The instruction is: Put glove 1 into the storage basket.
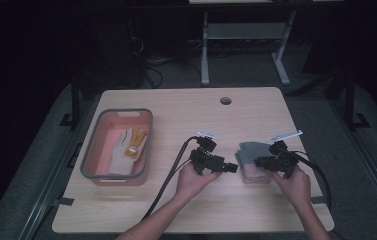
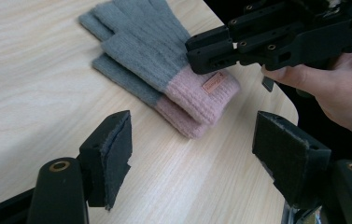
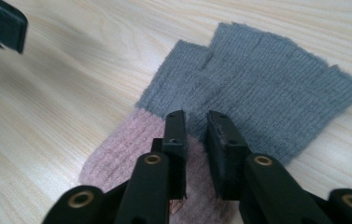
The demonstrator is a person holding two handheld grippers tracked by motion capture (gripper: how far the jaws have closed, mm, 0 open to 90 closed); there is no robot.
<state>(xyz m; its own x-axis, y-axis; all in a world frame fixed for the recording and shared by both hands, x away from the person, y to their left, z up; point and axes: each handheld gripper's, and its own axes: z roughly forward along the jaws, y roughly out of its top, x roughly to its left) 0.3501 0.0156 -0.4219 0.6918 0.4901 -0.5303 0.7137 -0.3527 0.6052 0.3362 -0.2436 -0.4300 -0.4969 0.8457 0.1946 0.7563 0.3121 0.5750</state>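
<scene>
Knit cloth on pale wood

The gloves (image 2: 164,70) are soft ribbed knit; the table (image 2: 33,93) is smooth, matt wood grain.

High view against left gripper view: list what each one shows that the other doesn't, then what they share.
The high view alone takes in the pink bin with a white and yellow work glove in it, the table's cable hole and both forearms. The left gripper view alone gives the left gripper jaws from behind, standing wide apart with nothing between them, and the small tag on the pink cuff. Both show the grey and pink gloves and the right gripper over them.
</scene>
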